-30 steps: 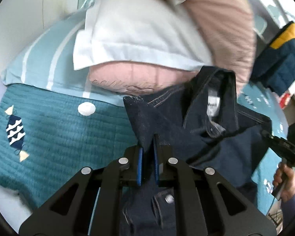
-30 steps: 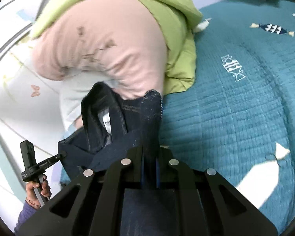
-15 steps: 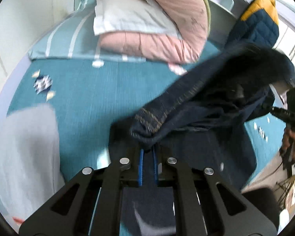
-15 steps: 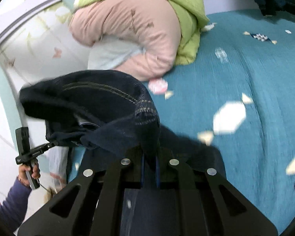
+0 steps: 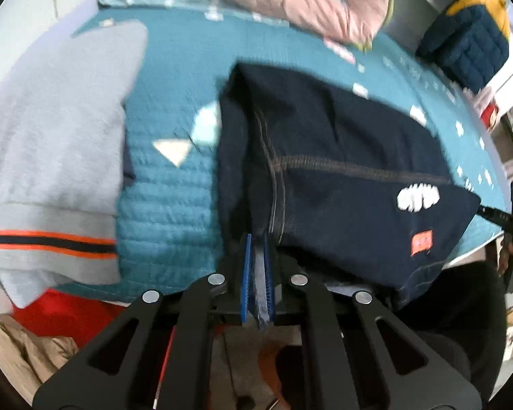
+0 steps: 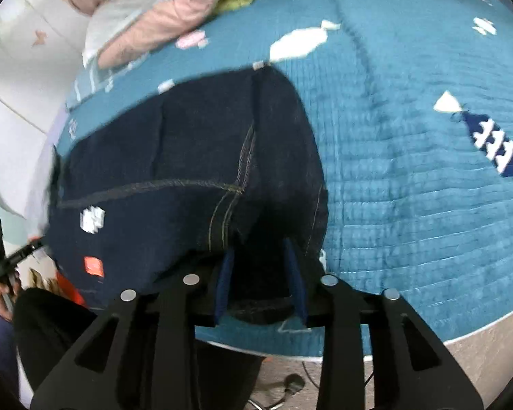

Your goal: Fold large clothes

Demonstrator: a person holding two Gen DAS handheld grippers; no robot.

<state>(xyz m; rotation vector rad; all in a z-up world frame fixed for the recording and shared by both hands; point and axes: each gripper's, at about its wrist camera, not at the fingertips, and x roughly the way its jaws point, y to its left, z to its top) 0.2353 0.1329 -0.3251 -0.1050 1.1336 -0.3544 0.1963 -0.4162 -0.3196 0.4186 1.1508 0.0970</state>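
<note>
A dark navy denim garment [image 5: 342,157] lies folded over on the teal bedspread [image 5: 174,188], at the bed's near edge. It has tan stitching, a white print and a small orange tag. My left gripper [image 5: 257,239] is shut on its near-left edge. In the right wrist view the same garment [image 6: 188,171] lies flat. My right gripper [image 6: 260,251] is open, its blue pads on either side of the garment's near-right corner.
A grey garment with an orange and black stripe [image 5: 51,136] lies on the bed at the left. Pink and green bedding [image 6: 160,10] is piled at the head of the bed. A navy and yellow quilted item [image 5: 468,37] sits far right. The floor [image 6: 478,369] lies below the bed edge.
Both grippers swung the denim garment from up near the pillows down to the near edge of the bed, where it now lies flat. My right gripper has opened.
</note>
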